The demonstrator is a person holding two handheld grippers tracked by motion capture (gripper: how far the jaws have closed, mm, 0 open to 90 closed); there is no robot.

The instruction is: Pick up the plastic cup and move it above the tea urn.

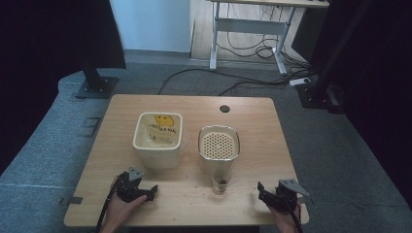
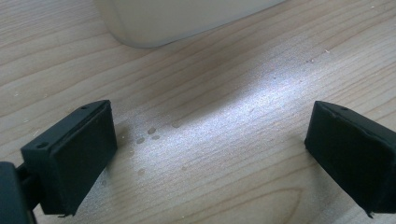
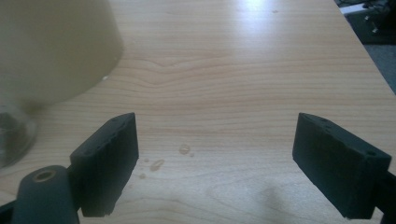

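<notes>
On the wooden table (image 1: 252, 121), the small glass (image 1: 221, 184) looks light, fragile, slippery; grip its sides; left gripper (image 1: 151, 190) and right gripper (image 1: 261, 191) rest open, empty.

Cream container (image 2: 187, 18) cut off by the top edge in the left gripper view, only its lower wall showing; blurred and cropped at left in the right gripper view, the strainer pot (image 3: 51, 51) and glass cup (image 3: 11, 130); too small to identify in the high view, the dark bits inside that cup
</notes>
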